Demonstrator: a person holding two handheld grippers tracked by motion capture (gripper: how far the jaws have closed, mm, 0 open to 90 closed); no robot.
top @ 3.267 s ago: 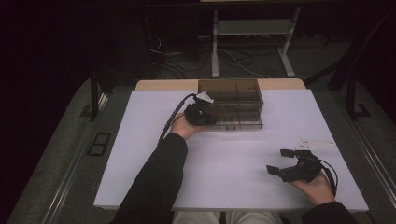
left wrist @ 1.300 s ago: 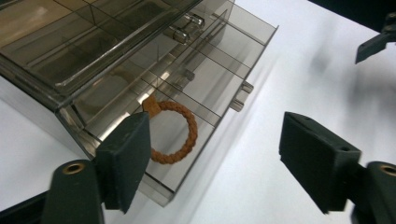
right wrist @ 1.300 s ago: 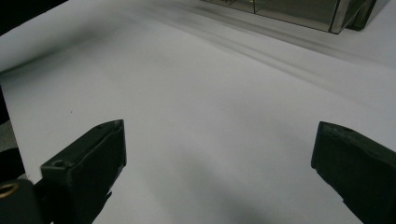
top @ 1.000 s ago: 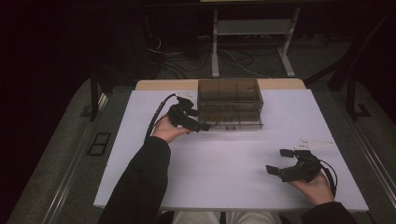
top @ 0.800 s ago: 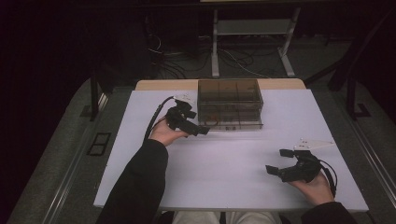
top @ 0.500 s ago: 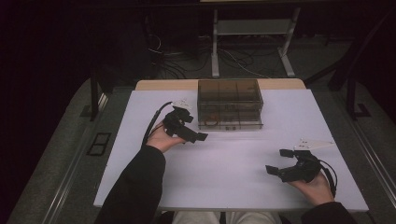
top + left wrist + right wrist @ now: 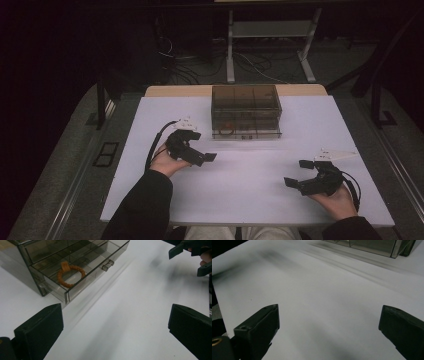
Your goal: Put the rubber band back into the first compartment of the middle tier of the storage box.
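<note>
Showing the left tool (image 7: 200, 150) hanging wide open and empty near the smoky transparent plastic drawer box (image 7: 245, 102), its lower drawer ajar holding an orange braided ring (image 7: 70, 275); right tool (image 7: 299, 175) resting open. Pushing carelessly risks jamming the ring or sliding the box across the white tabletop (image 7: 250, 175).

The table (image 7: 250, 200) was plain white. The drawer box (image 7: 245, 102) was smoky grey and see-through, and the beaded ring (image 7: 70, 275) inside its drawer was orange-brown with a small tag of the same colour. Both grippers — the left gripper (image 7: 197, 150) and the right gripper (image 7: 299, 175) — were black.
</note>
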